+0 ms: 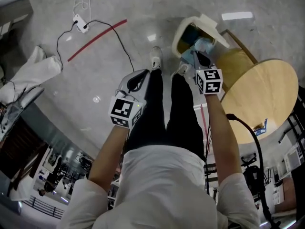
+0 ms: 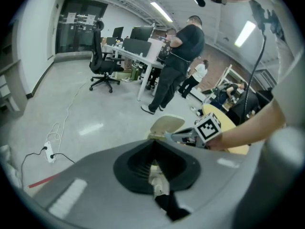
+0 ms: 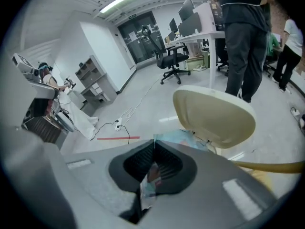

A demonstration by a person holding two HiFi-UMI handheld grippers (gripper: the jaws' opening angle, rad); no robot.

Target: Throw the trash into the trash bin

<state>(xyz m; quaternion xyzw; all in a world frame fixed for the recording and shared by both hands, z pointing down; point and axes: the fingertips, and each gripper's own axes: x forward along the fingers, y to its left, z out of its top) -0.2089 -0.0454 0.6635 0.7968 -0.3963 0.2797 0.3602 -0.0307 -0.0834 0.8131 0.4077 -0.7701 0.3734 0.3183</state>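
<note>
Head view: right gripper [image 1: 202,57], fingers pinching blue trash [image 1: 189,56], hangs at the trash bin's [image 1: 177,35] open mouth; the closed left gripper [image 1: 138,80] lies farther off.

We note grey floor [image 1: 71,113] across most of frame. Upper left: white power strip [image 1: 80,24] with black cable [image 1: 57,44] lying on it, red tape line [image 1: 97,39] beside. Left edge: white cloth [image 1: 33,73] heaped. Upper centre-right: trash bin [image 1: 177,35] standing, lid up. Right: round wooden table [image 1: 267,89], small blue item [image 1: 260,126] near its lower edge.
</note>
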